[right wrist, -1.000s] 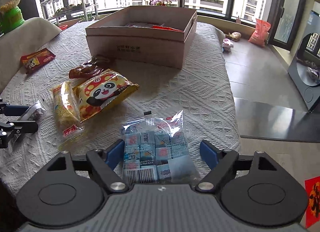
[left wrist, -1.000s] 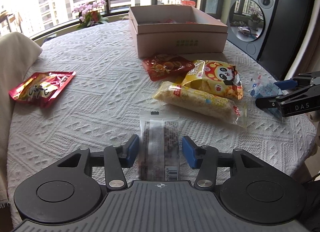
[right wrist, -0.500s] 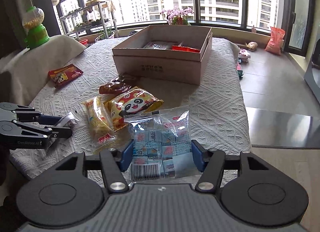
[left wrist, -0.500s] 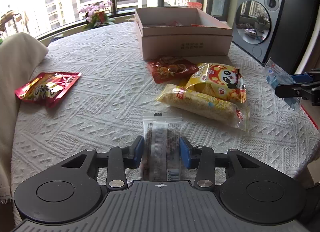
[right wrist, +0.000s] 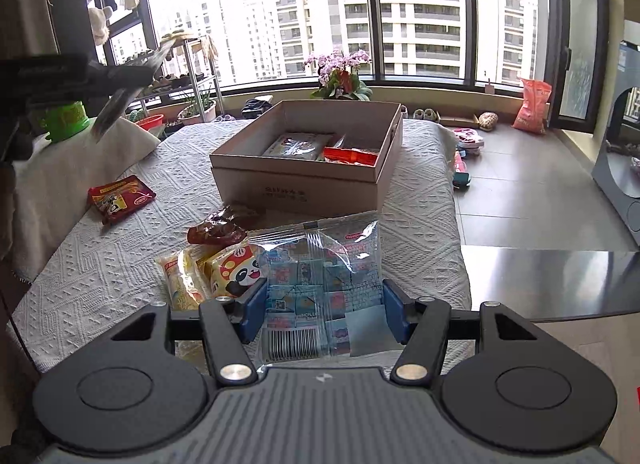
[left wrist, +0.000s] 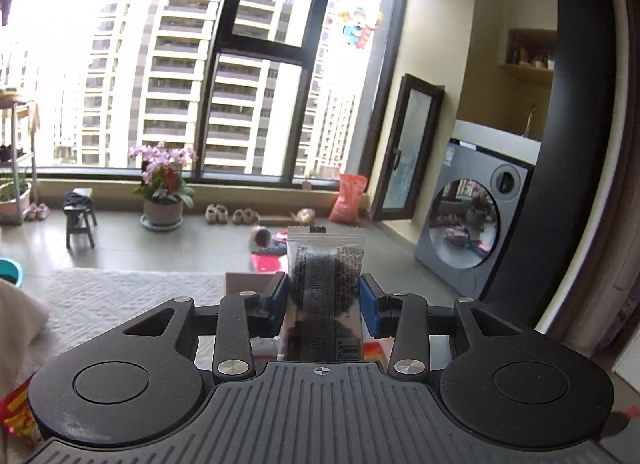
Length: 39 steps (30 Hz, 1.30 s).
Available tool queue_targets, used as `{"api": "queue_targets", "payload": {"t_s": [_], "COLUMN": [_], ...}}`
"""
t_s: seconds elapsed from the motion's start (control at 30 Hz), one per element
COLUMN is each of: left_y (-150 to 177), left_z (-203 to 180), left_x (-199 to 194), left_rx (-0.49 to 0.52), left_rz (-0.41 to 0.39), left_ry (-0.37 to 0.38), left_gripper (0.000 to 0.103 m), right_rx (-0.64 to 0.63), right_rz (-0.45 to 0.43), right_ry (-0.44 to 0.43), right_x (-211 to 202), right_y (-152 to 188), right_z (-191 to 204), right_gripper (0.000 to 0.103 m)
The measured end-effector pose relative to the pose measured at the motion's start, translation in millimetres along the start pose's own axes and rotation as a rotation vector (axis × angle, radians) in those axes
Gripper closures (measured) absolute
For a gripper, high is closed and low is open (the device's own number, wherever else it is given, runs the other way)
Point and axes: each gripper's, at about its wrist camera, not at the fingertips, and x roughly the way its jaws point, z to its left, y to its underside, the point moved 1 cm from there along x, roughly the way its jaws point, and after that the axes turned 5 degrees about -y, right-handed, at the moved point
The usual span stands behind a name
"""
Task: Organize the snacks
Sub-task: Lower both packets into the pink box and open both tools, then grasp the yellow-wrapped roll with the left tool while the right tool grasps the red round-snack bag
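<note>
- The left gripper [left wrist: 323, 300] is closed onto a narrow clear packet of dark snack [left wrist: 325, 284], its blue pads pressed to the packet's two long edges; the packet's lower end is cut off behind the gripper body.
- In the left wrist view the gripper is raised, facing the window, so only a strip of the white-clothed surface [left wrist: 132, 296] shows at 9 o'clock, and only a corner of the cardboard box [left wrist: 244, 284] peeks out just left of the pads.
- A red wrapper [left wrist: 18, 412] is cut off by the frame edge at 8 o'clock; its print cannot be read.
- The right gripper [right wrist: 323, 310] is clamped on a clear bag of blue wrapped pieces [right wrist: 320, 276], held above the near edge of the surface.
- That bag hides part of the panda bag [right wrist: 234, 270] and the yellow packet [right wrist: 180, 280] at 9 o'clock of it.
- The box sits at 12 o'clock, open, with a pale packet [right wrist: 298, 144] and an orange packet [right wrist: 352, 156] inside; its near wall hides the rest.
- A dark red pouch [right wrist: 218, 226] lies before the box; a red bag [right wrist: 120, 198] lies well apart at 10 o'clock.
- At 10 o'clock in the right wrist view the left gripper shows as a dark blur.
</note>
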Motion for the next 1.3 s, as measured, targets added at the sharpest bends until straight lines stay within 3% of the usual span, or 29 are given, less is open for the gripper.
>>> {"api": "queue_targets", "payload": {"t_s": [0.1,0.2,0.33,0.53,0.63,0.73,0.77,0.8,0.83,0.9,1.07,1.3], "left_y": [-14,-10,22,106,131,133,130,130,130,134,150,159], "left_z": [1,6,21,58,70,73,73,74,75,78,93,91], "left_x": [44,57,35,-28,-43,-41,-39,-39,-42,-48,-56,-63], "left_rx": [-0.072,-0.116,-0.132,-0.187,-0.219,-0.246,-0.251,-0.251,-0.247,-0.237,-0.279,-0.314], "left_rz": [-0.006,-0.016,0.028,0.237,0.318,0.323,0.322,0.318,0.309,0.303,0.35,0.375], "left_ry": [0.068,0.033,0.015,-0.019,-0.033,-0.04,-0.053,-0.063,-0.073,-0.082,-0.11,-0.061], "left_gripper": [0.056,0.057,0.057,0.057,0.057,0.057,0.057,0.057,0.057,0.057,0.057,0.058], "right_rx": [-0.013,0.003,0.043,0.073,0.041,0.057,0.082,0.086,0.073,0.066,0.029,-0.115], "right_rz": [0.014,0.024,0.04,0.027,-0.022,-0.091,-0.114,-0.115,-0.109,-0.089,-0.025,0.164], "right_ry": [0.024,0.05,0.082,0.051,0.016,-0.014,-0.005,0.015,0.032,0.08,0.019,-0.059], "right_x": [4,4,5,7,8,27,37,48,58,71,77,107], "right_y": [2,4,8,-12,-58,-130,-154,-175,-190,-202,-159,-70], "right_z": [0,-8,-25,-34,-31,-34,-36,-36,-36,-34,-23,21], "right_gripper": [0.044,0.043,0.043,0.043,0.043,0.042,0.039,0.024,0.018,0.018,0.018,0.018]}}
